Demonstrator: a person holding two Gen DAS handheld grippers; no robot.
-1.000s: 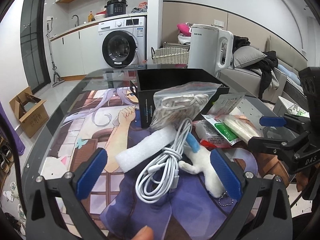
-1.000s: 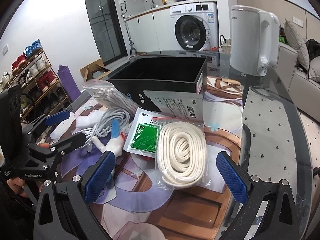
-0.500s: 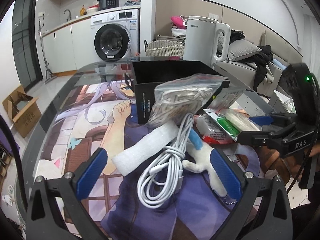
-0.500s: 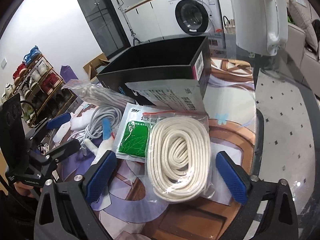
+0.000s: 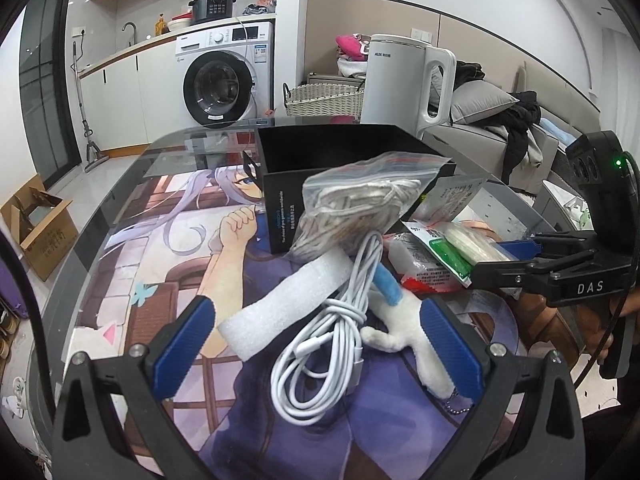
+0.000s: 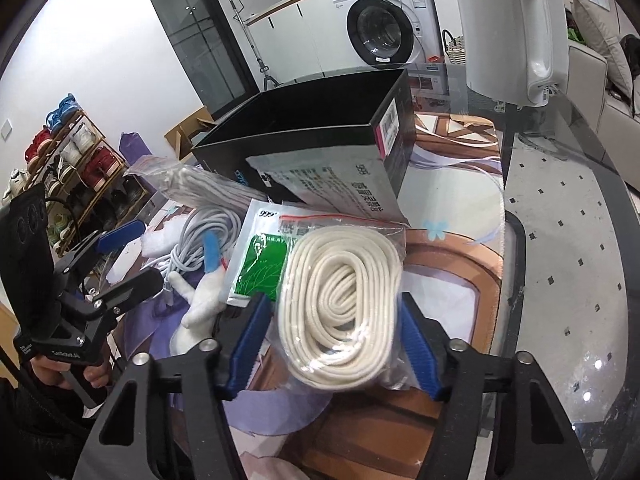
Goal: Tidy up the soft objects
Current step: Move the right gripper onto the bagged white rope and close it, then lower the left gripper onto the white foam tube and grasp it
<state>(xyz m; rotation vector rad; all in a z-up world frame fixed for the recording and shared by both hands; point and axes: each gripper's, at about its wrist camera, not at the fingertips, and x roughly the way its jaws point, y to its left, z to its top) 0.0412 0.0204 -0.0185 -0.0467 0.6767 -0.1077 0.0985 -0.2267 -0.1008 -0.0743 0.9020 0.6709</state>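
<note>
A clear bag of coiled cream rope [image 6: 340, 300] lies on the table mat. My right gripper [image 6: 334, 350] has closed in around the bag, its blue pads touching both sides. My left gripper [image 5: 316, 354] is open above a coiled white cable [image 5: 324, 352], a white foam strip [image 5: 288, 304] and a white plush toy [image 5: 404, 328]. An open black box [image 6: 320, 136] stands behind the pile, with a second bag of white cord [image 5: 360, 208] leaning on it. The box also shows in the left wrist view [image 5: 340, 152].
A white kettle [image 6: 512, 28] stands at the back right of the glass table. Flat packets, one green and white [image 6: 264, 264], lie between the rope bag and the cable. A printed grey pouch [image 6: 332, 184] leans on the box front.
My right gripper moved forward over the rope bag and its jaws narrowed from wide open to gripping the bag. My left gripper stayed open and shifted only slightly.
</note>
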